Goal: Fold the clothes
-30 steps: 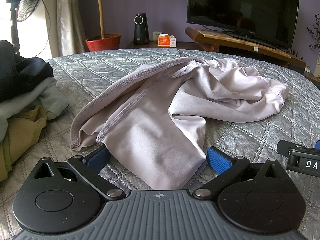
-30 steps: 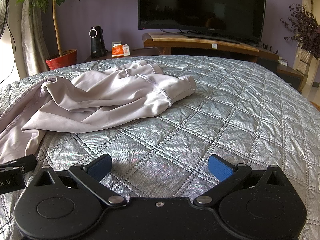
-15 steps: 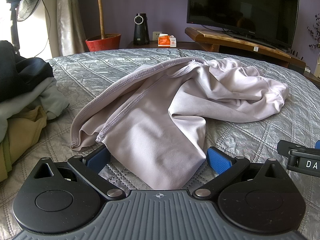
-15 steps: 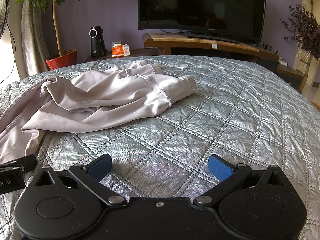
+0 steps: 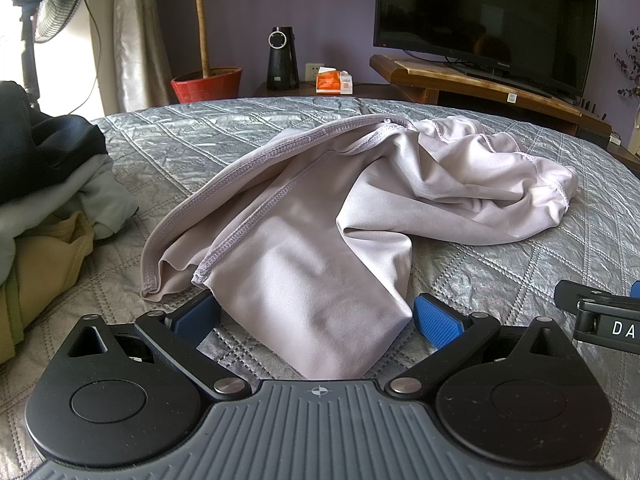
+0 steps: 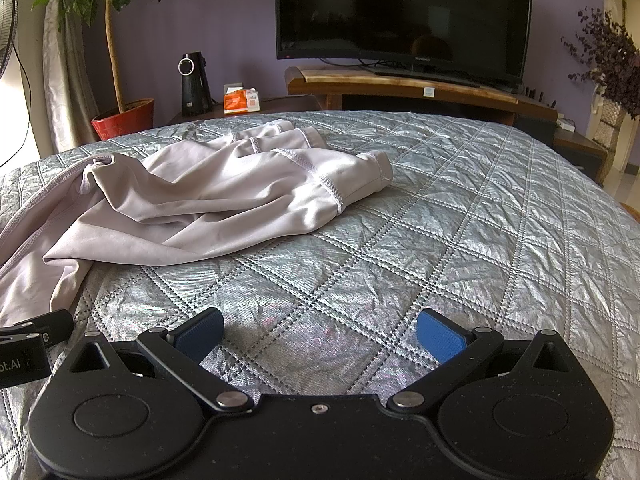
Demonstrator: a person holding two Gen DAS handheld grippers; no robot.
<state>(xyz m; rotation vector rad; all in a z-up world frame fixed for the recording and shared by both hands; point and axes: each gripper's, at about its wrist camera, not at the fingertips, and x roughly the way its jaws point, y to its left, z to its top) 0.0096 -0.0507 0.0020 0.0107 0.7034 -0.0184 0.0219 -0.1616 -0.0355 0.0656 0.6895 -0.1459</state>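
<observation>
Pale lilac garment (image 5: pixel 320 240), crumpled on the bed (image 6: pixel 440 220), judged thin, limp and slippery; best gripped at a stitched hem; left gripper (image 5: pixel 316 316) jaws apart astride its near corner, right gripper (image 6: pixel 320 330) jaws apart, empty.

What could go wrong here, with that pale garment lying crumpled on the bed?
1. The left hand-held gripper is open around a doubled-over end of the pale garment; closing might pinch several layers, or the quilted bedspread beneath.
2. The garment is bunched with seams twisted, so a fold started now would likely come out lopsided.
3. The right hand-held gripper is open over bare quilt, away from the cloth, so a one-sided lift could drag it.
</observation>
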